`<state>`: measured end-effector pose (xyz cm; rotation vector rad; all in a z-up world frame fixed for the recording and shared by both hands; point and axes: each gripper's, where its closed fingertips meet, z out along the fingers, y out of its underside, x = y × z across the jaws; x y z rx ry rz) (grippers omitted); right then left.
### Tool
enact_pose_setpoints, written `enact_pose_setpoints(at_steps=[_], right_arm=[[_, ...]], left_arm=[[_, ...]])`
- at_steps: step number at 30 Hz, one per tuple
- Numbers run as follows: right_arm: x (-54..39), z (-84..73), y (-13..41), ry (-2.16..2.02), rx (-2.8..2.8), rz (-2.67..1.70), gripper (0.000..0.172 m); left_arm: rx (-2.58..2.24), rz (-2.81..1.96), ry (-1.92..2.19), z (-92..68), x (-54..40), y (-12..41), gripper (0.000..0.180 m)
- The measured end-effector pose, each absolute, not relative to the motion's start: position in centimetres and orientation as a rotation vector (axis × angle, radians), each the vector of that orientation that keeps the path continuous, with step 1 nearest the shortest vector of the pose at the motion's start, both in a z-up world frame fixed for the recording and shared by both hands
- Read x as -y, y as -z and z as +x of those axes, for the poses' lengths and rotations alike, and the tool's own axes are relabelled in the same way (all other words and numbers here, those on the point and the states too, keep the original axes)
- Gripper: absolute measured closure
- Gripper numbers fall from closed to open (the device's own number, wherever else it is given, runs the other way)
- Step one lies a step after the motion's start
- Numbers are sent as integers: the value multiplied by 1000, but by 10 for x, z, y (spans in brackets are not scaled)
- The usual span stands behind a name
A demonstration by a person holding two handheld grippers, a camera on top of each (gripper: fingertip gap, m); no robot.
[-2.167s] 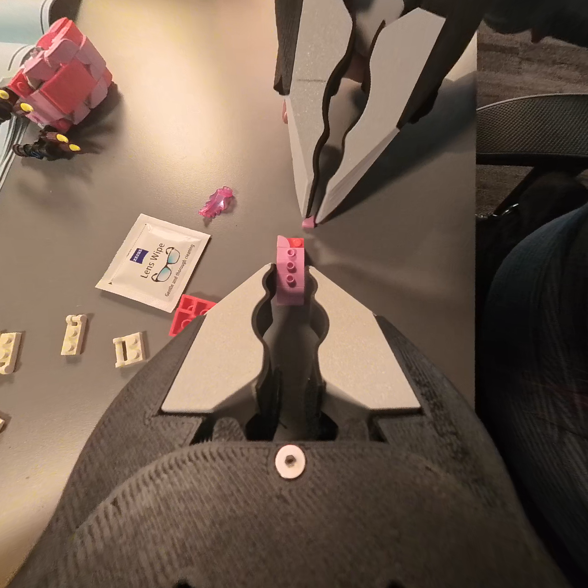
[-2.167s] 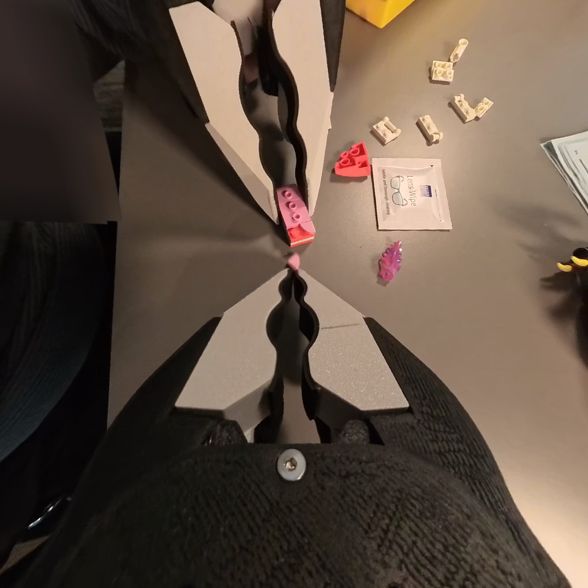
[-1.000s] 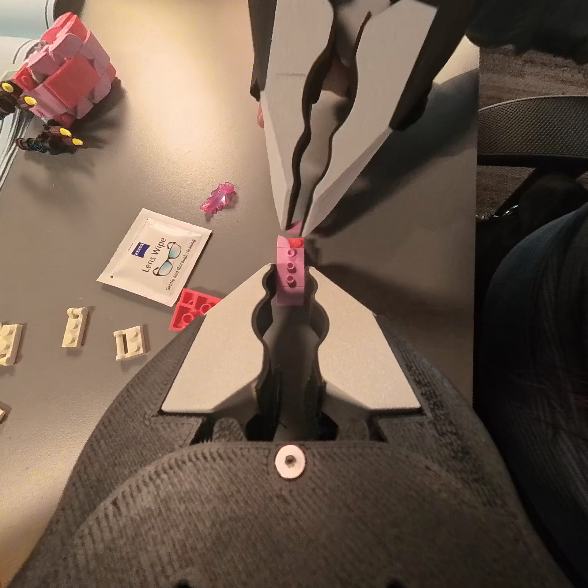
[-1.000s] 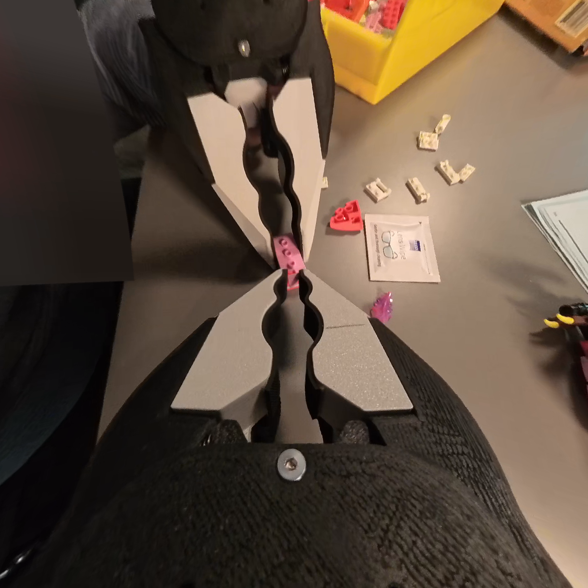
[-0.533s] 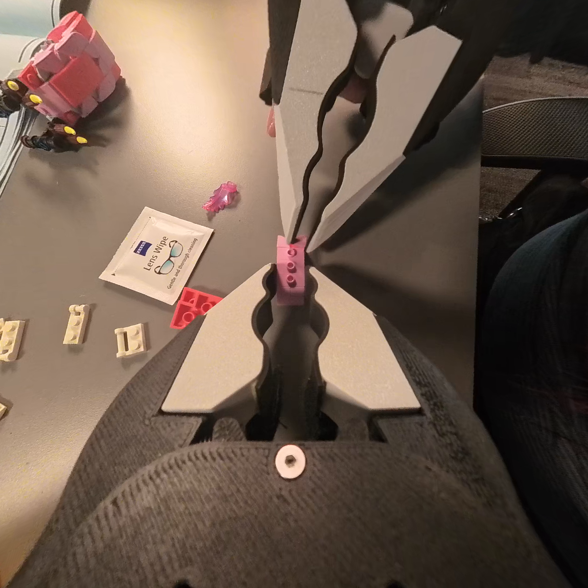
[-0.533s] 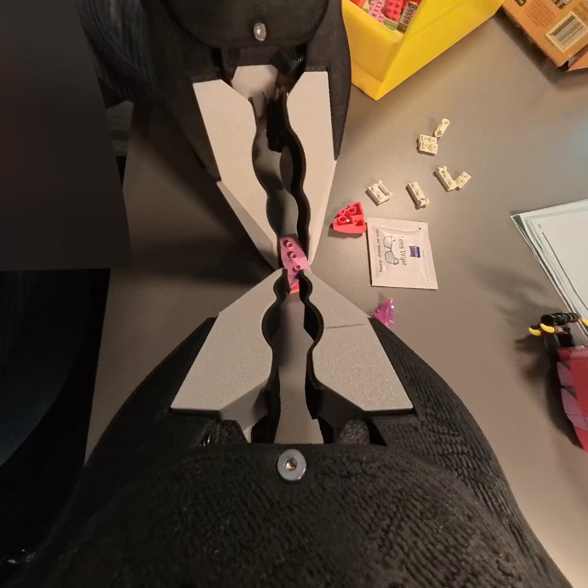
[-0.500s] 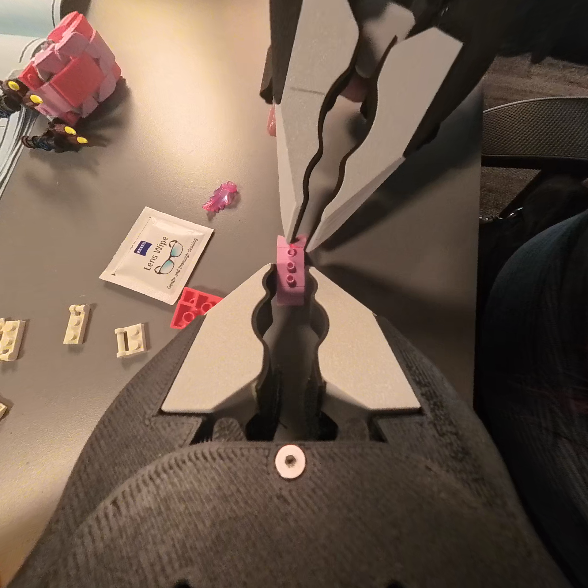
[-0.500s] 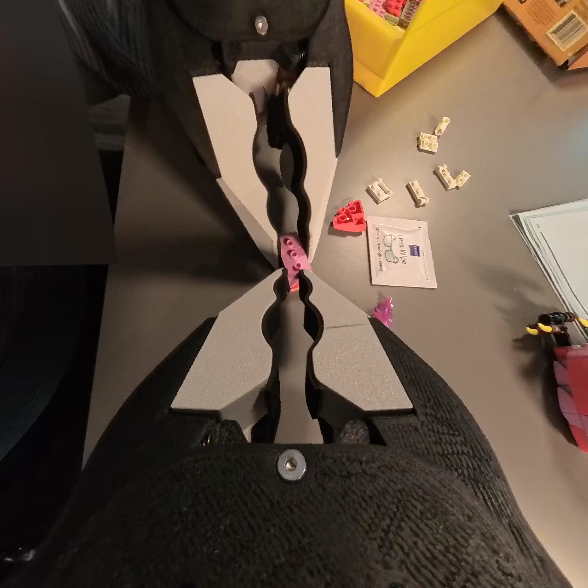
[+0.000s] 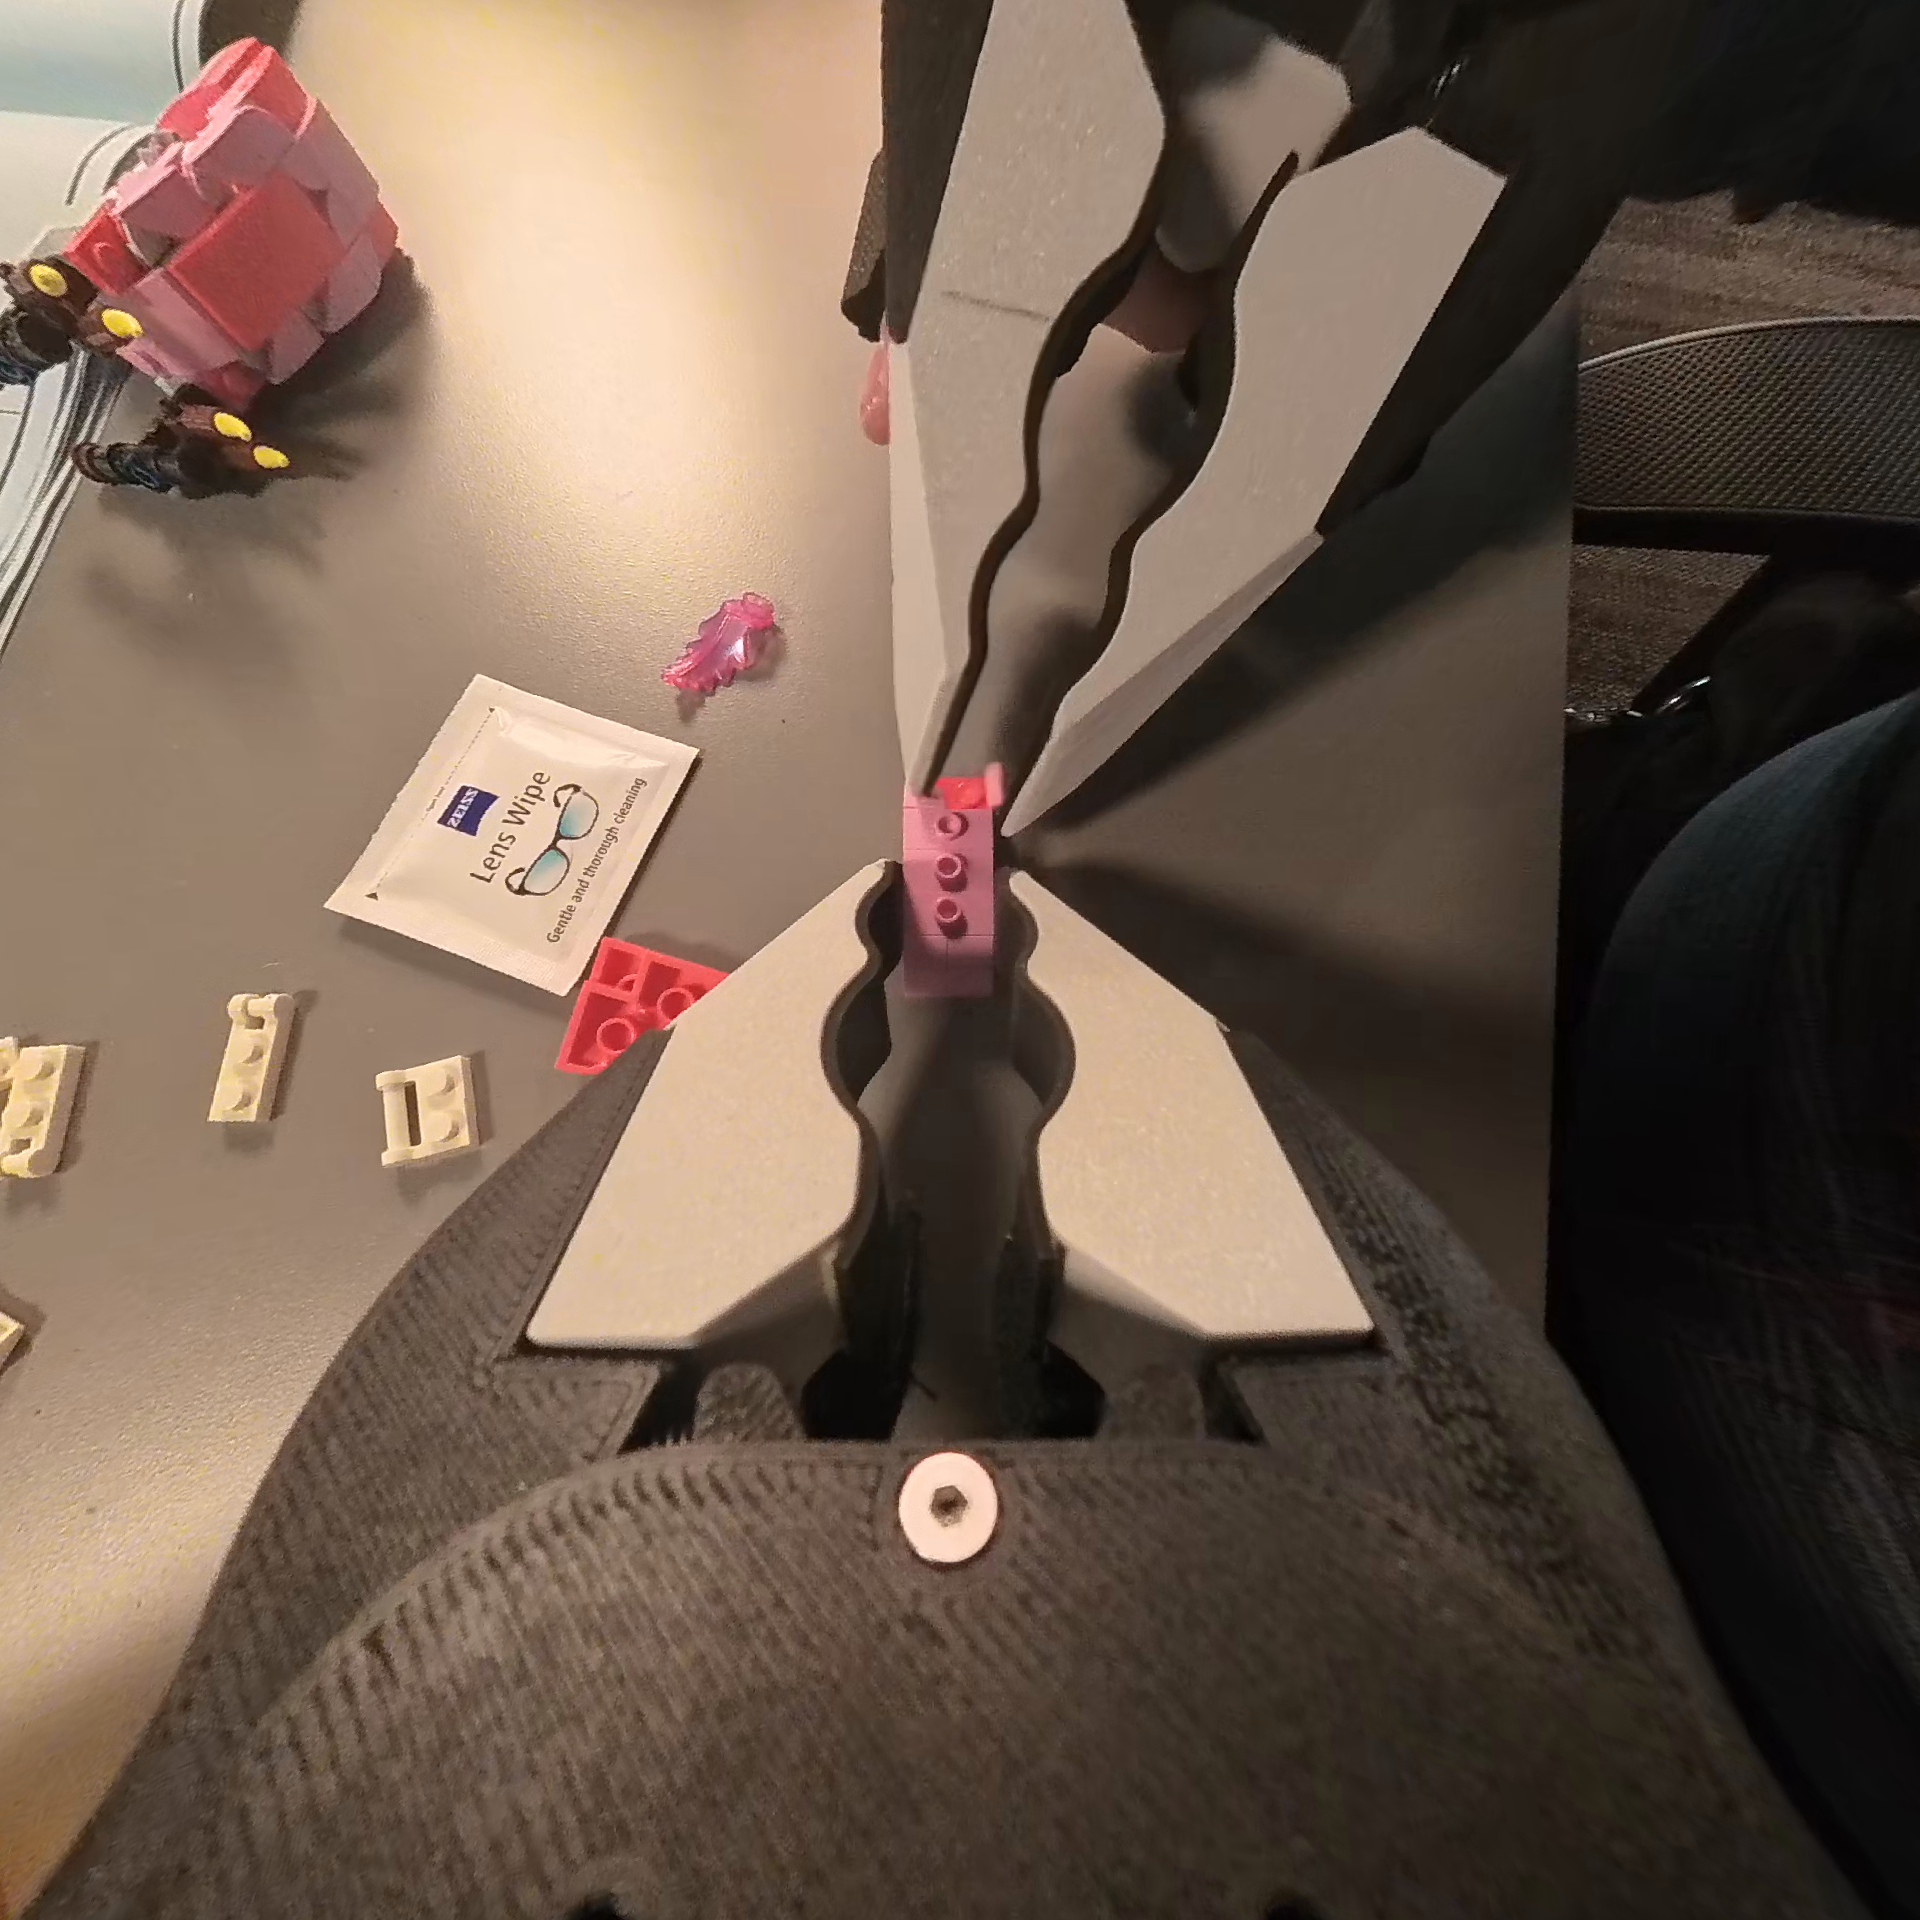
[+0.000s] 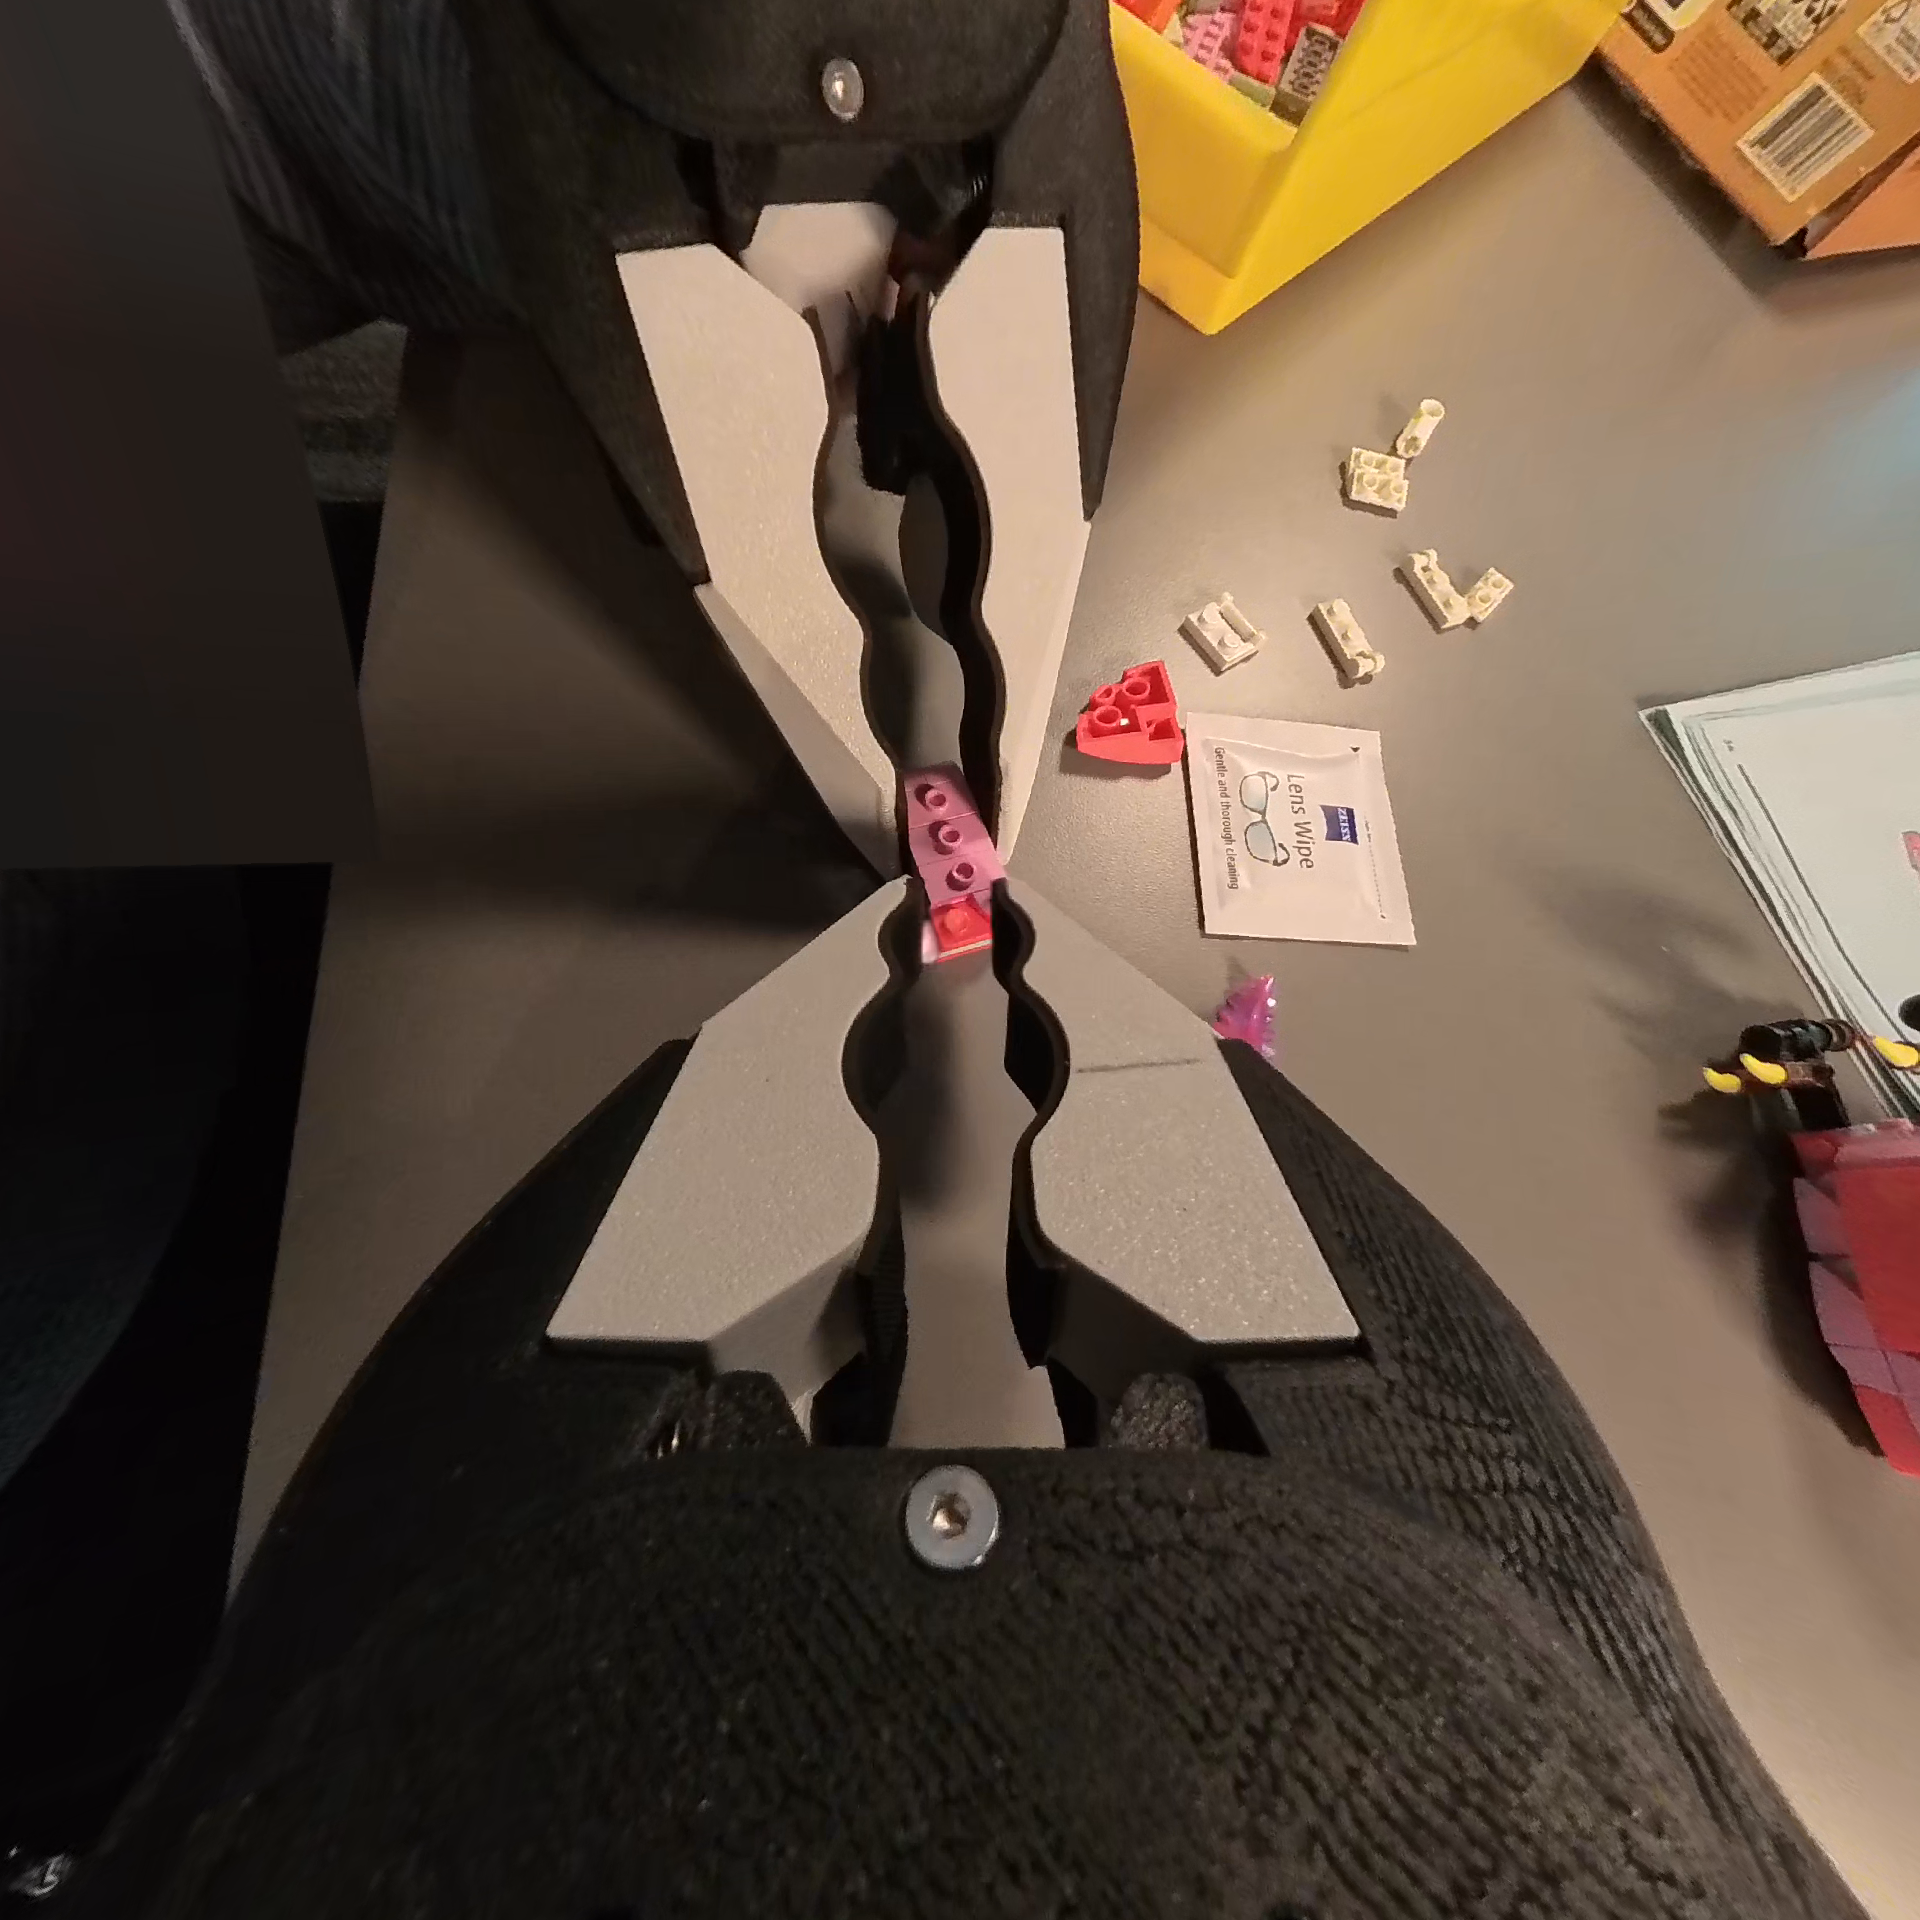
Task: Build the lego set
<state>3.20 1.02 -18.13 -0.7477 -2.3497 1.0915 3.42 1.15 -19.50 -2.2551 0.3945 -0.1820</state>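
Pink brick stack (image 9: 948, 894), a short column of studded pieces, sits clamped between the fingertips of the left gripper (image 9: 948, 883), both pads pressing its sides so that its far end juts out beyond them. That end carries a red stud piece (image 9: 966, 795) with a small pale pink bit (image 9: 995, 777) at its edge. Holding the column sideways above the table (image 9: 623, 364) appears to keep this end reachable.

The right gripper (image 10: 951, 914) faces it head-on from 12 o'clock in the left wrist view. Its jaws stand slightly parted around the red end; one finger looks to touch the piece while a sliver of space shows on the other side, so it grips nothing.

Loose parts lie at 9 to 10 o'clock of the left gripper: a white wipe sachet (image 9: 514, 831), a red wedge brick (image 9: 629, 1003) just beside it, a clear pink leaf piece (image 9: 727, 639), and cream clip plates (image 9: 426, 1110). A red-and-pink brick model (image 9: 239, 260) rests at 10 o'clock. In the right wrist view a yellow bin (image 10: 1299, 197) of bricks stands at 1 o'clock.
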Motion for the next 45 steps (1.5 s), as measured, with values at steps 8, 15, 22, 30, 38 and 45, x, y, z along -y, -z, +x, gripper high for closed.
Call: enact_pose_setpoints(at_steps=[8,15,22,30,38,45], right_arm=[[-18,34,175,-1109,2312,-772,156],[-31,56,175,-1216,2306,-938,153],[-19,65,188,-1141,2371,-879,164],[-20,59,187,-1010,2378,-751,170],[-32,56,193,-395,2345,-165,170],[-28,58,188,-555,2425,-293,152]], left_arm=[[-394,-2255,179,34,-12,195,164],[-385,-2255,171,32,-11,195,164],[-386,-2255,167,32,-11,195,164],[-387,-2255,165,32,-11,195,164],[-389,-2255,166,32,-10,194,164],[-394,-2255,171,33,-10,194,164]])
